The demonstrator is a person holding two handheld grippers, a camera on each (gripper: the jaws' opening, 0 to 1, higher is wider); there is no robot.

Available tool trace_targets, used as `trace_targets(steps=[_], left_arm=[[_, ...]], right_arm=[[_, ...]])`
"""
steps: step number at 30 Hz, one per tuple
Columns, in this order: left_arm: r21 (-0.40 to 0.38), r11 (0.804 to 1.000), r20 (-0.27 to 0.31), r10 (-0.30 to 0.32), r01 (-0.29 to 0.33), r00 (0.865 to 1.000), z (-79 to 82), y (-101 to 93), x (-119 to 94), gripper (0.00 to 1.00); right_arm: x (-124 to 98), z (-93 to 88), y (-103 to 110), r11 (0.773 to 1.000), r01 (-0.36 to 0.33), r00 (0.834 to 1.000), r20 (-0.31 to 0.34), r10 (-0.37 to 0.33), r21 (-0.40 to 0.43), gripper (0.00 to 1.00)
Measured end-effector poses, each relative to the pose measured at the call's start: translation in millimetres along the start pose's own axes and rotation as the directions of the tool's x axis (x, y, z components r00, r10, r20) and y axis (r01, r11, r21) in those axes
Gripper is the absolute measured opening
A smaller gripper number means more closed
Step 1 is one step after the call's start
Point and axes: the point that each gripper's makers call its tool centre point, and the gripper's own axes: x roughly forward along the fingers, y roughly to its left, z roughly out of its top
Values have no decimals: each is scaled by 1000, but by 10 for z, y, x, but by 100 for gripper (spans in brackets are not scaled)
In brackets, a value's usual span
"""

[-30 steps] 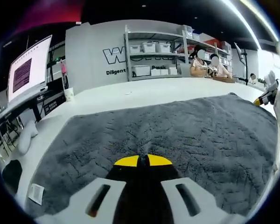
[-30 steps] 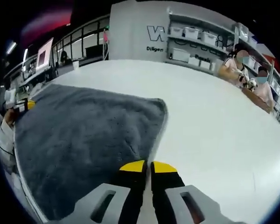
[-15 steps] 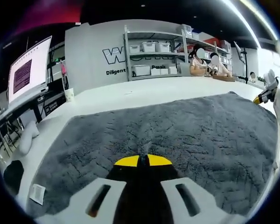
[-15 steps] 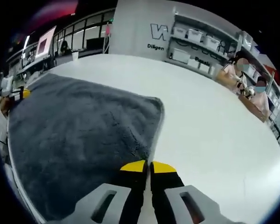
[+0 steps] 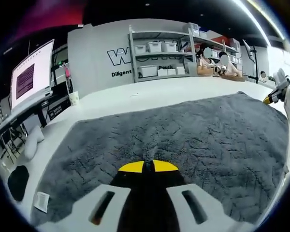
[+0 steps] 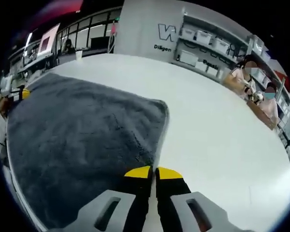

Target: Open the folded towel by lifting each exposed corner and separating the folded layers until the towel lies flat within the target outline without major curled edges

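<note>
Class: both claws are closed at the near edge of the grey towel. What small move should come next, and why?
Probably open both and back off. The grey towel already looks spread flat on the white table; the left claw and right claw pinch its near edge.

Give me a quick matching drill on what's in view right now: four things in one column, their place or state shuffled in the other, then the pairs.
Things:
1. towel
2. left gripper
3. right gripper
4. paper cup

Places or states:
A. standing on the white table beyond the towel's far edge
B. shut at the towel's side edge, next to bare table
C. spread grey across the table
D. shut over the towel's near middle

Pairs: 1-C, 2-D, 3-B, 4-A
</note>
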Motion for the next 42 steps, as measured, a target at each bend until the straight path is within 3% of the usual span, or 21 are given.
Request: trace_targets(steps=[9, 20, 25, 34, 37, 39, 42], left_arm=[[10, 1000, -3, 5, -5, 1000, -6, -11, -20, 4], [-62, 998, 43, -16, 18, 999, 102, 113, -73, 14], [-64, 998, 68, 27, -23, 997, 303, 442, -104, 13], [-10, 995, 81, 97, -97, 992, 737, 1026, -164, 21], [3, 995, 79, 101, -101, 992, 858, 1171, -89, 21], [-3, 999, 49, 54, -54, 997, 872, 1185, 6, 21], [16, 998, 31, 65, -65, 997, 912, 1279, 108, 21]], right_arm=[[22, 18, -8, 1000, 14, 1000, -7, -14, -15, 0], [-67, 99, -29, 1000, 30, 999, 23, -30, -4, 0], [-152, 279, -106, 998, 45, 995, 87, -48, 34, 1], [-140, 460, -148, 998, 55, 992, 108, -58, 27, 4], [-106, 544, -168, 998, 53, 992, 111, -55, 18, 4], [-81, 609, -175, 999, 50, 992, 115, -51, 13, 4], [-39, 702, -224, 999, 54, 991, 121, -54, 2, 4]])
